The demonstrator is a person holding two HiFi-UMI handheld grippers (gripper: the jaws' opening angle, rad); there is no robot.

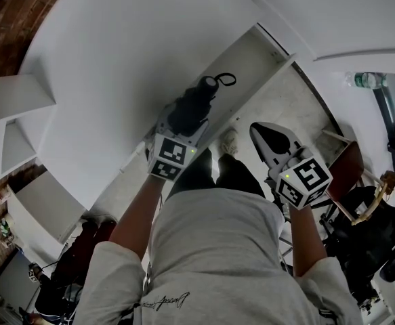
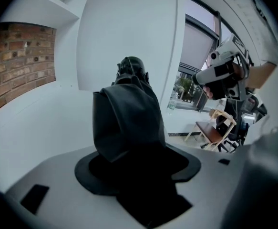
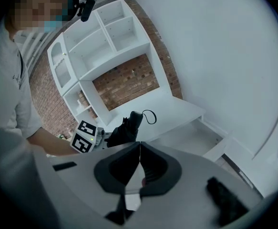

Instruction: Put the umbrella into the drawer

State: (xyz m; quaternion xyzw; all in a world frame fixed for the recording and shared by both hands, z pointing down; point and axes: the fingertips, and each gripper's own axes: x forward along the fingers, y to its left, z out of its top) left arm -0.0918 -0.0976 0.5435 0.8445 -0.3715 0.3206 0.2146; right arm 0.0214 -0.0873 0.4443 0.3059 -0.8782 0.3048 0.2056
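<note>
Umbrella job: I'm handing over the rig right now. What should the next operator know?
Left hand-held gripper: shut on the folded black umbrella, held up close to the open drawer.
Right hand-held gripper: jaws together, empty, off to the side.
Done: drawer is open, umbrella is in the grip.
Left: lower the umbrella into the drawer and release it; it is not yet inside.

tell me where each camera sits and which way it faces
Head view: on the person's head, steeply down at the open drawer; left gripper, right gripper, forearms, torso show.
Left gripper view: rides the left gripper, along jaws shut on the umbrella, toward windows.
Right gripper view: rides the right gripper, along shut, empty jaws, toward shelves.
All three share the umbrella.
</note>
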